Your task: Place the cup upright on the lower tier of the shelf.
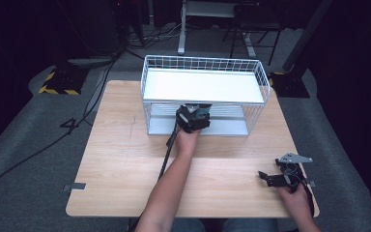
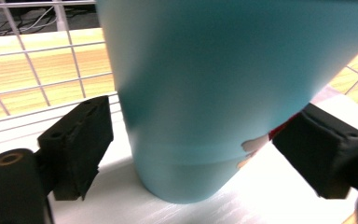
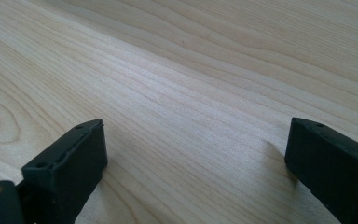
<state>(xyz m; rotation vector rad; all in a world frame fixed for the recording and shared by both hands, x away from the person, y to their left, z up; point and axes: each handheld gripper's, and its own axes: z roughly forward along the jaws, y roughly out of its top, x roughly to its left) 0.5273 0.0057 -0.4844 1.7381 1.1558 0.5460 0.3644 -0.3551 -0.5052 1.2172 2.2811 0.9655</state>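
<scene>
The table (image 1: 125,159) is a pale wood board with fine, flowing grain, square-cut with rounded corners, standing on grey carpet. At its far middle sits a white wire rack (image 1: 204,94), a boxy cage of thin grid rods with a flat, smooth white shelf on top and a second white shelf low down, open at the front. On that lower shelf stands a teal cup (image 2: 223,93), smooth and matte, its walls narrowing toward the base; a small red and white patch shows near its bottom at one side. The left tongs (image 1: 194,117) reach into the rack's open front at the lower level, and in the left gripper view the cup stands right between their two blocky black rubber jaws, which are spread wide, each with a sliver of white shelf showing between it and the cup. Whether either pad touches the cup is hard to tell. The right tongs (image 1: 282,176) lie low over the bare wood at the near right corner of the table, well apart from the rack, their jaws spread with nothing between them but grain.
</scene>
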